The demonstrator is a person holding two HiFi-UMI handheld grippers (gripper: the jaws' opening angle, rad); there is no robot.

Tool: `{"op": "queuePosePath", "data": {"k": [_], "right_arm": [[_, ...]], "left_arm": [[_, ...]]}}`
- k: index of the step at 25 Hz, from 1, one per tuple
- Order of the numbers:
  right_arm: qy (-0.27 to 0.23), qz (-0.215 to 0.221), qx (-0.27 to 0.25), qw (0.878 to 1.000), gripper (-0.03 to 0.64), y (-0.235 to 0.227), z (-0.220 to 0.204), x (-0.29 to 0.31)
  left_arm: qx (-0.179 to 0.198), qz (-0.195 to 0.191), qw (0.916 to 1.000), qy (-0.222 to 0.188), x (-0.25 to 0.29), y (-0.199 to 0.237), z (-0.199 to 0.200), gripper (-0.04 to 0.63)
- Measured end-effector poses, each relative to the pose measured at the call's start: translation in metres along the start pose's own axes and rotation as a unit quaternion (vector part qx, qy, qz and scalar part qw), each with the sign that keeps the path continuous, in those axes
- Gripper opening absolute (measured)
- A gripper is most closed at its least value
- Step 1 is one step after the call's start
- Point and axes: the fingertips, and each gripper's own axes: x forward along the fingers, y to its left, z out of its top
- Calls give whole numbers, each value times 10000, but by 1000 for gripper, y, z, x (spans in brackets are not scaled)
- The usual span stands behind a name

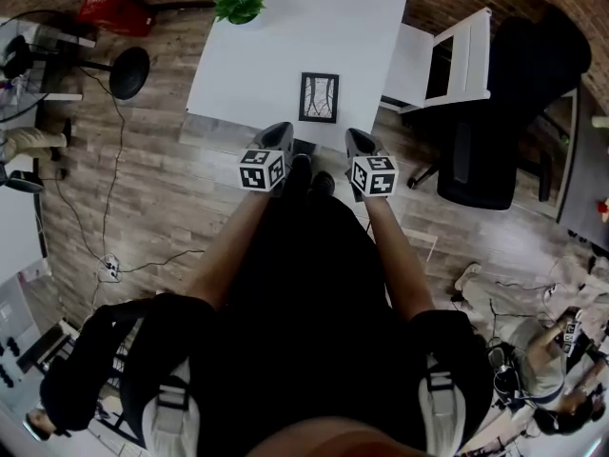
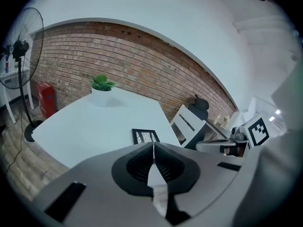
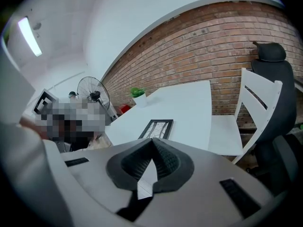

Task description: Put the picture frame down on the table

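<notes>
A black picture frame (image 1: pixel 319 97) lies flat on the white table (image 1: pixel 276 55) near its front edge. It also shows in the left gripper view as the frame (image 2: pixel 145 135) and in the right gripper view as the frame (image 3: pixel 156 127), just beyond the jaws. My left gripper (image 1: pixel 279 139) hangs at the table's front edge, left of the frame, jaws shut with nothing between them. My right gripper (image 1: pixel 359 144) is at the same edge, right of the frame, jaws shut and empty too. Neither gripper touches the frame.
A potted green plant (image 1: pixel 240 4) stands at the table's far left corner. A white chair (image 1: pixel 447 60) and a black office chair (image 1: pixel 519 112) stand right of the table. A floor fan (image 1: pixel 127 71) and a red object (image 1: pixel 114 11) are to the left.
</notes>
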Motion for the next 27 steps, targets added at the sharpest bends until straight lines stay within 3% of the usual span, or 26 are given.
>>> {"op": "queuePosePath", "data": {"k": [14,27], "right_arm": [[-311,97,61,9995,-2,5,-10,-30],[-291,120,120,9994,-2,10,-24,-45]], "left_arm": [[36,306,9994,-163,-45,-19,-16,26],[-112,214,9991,-356,-54,-36,-18,26]]}}
